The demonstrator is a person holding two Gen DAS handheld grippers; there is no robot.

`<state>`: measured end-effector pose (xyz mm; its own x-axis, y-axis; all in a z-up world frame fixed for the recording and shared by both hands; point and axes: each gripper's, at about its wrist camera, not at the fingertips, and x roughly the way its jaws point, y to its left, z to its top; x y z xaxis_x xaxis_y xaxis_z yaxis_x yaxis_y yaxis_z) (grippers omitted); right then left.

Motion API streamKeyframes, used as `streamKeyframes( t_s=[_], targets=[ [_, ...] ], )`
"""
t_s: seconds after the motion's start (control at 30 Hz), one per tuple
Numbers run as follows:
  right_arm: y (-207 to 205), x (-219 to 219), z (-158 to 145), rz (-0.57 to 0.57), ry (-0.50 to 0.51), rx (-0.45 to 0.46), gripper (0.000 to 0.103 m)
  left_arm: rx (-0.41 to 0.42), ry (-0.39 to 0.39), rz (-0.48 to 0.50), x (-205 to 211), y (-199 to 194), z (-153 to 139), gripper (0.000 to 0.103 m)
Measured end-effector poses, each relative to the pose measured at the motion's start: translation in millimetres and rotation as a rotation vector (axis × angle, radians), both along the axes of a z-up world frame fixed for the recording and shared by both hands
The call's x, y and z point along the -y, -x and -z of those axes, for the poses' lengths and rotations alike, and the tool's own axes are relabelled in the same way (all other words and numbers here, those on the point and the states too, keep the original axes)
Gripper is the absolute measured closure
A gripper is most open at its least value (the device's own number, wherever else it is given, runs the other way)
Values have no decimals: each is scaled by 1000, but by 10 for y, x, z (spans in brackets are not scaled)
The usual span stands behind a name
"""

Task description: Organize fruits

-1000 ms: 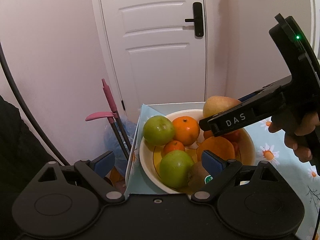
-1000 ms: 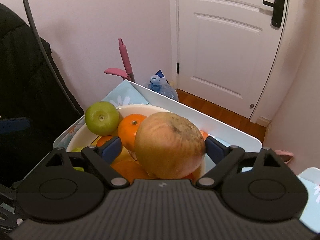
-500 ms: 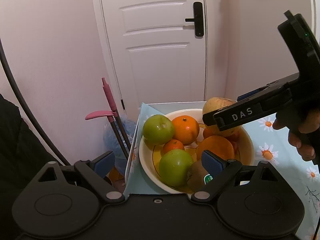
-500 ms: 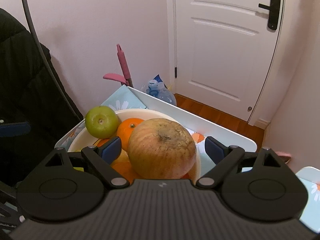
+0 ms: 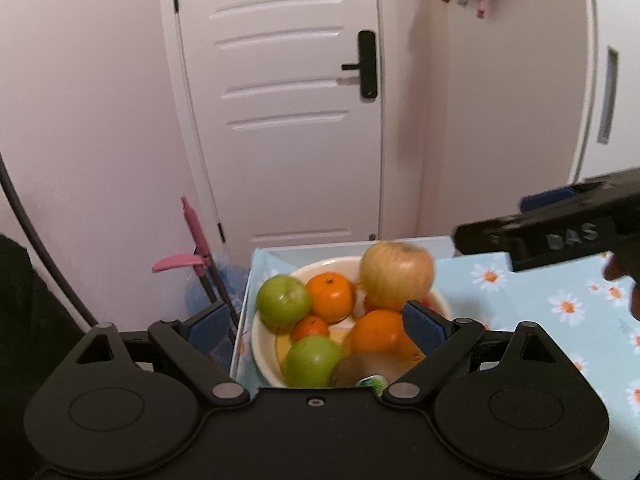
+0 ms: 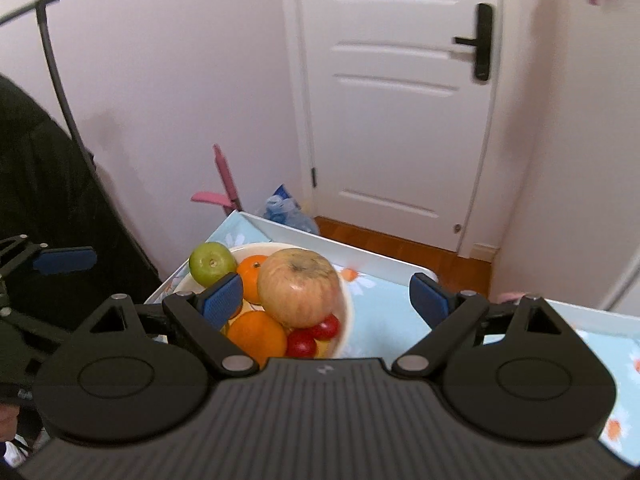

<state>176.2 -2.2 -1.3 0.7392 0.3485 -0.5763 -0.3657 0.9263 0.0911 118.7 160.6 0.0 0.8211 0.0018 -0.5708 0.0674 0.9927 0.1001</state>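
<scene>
Large yellow-red apple [image 6: 298, 286] sits on top of the fruit pile in the cream bowl [image 6: 347, 312], toward the bowl's far right side as my left camera sees it [image 5: 396, 274]. Nothing grips it. Under and beside it: a big orange [image 6: 258, 336], two small red fruits [image 6: 312, 336], a second orange [image 5: 330, 294], a small mandarin [image 5: 310, 328], two green apples [image 5: 284, 300] [image 5: 314, 360], and a kiwi [image 5: 360, 368] with a sticker at the near rim.

My right hand-held gripper [image 6: 326, 296]: jaws spread wide, blue pads either side of the apple and clear of it. In the left view it shows as a black bar marked DAS [image 5: 560, 236], off to the right of the bowl.

My left hand-held gripper [image 5: 316, 322]: jaws also wide apart, holding nothing, bowl framed between the pads.

Bowl stands at the table's [image 5: 520, 300] left corner, on a light-blue daisy-print cloth. Beyond: white door [image 5: 280, 100], pink-handled tool [image 5: 192, 240] against the wall.
</scene>
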Motion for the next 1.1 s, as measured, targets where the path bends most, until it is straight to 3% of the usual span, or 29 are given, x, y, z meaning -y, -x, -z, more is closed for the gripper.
streamKeyframes(
  t_s=[0.27, 0.53, 0.73, 1.1],
  targets=[
    [624, 664, -342, 150, -43, -7, 0, 33, 29, -12, 272, 333, -322, 7],
    [1208, 1133, -359, 254, -8, -19, 0, 41, 58, -42, 548, 703, -453, 7],
    [1433, 1299, -261, 317, 36, -16, 0, 27, 67, -52, 720, 863, -414, 0],
    [1583, 1433, -222, 361, 38, -11, 0, 37, 40, -31, 949, 966, -396, 0]
  ],
)
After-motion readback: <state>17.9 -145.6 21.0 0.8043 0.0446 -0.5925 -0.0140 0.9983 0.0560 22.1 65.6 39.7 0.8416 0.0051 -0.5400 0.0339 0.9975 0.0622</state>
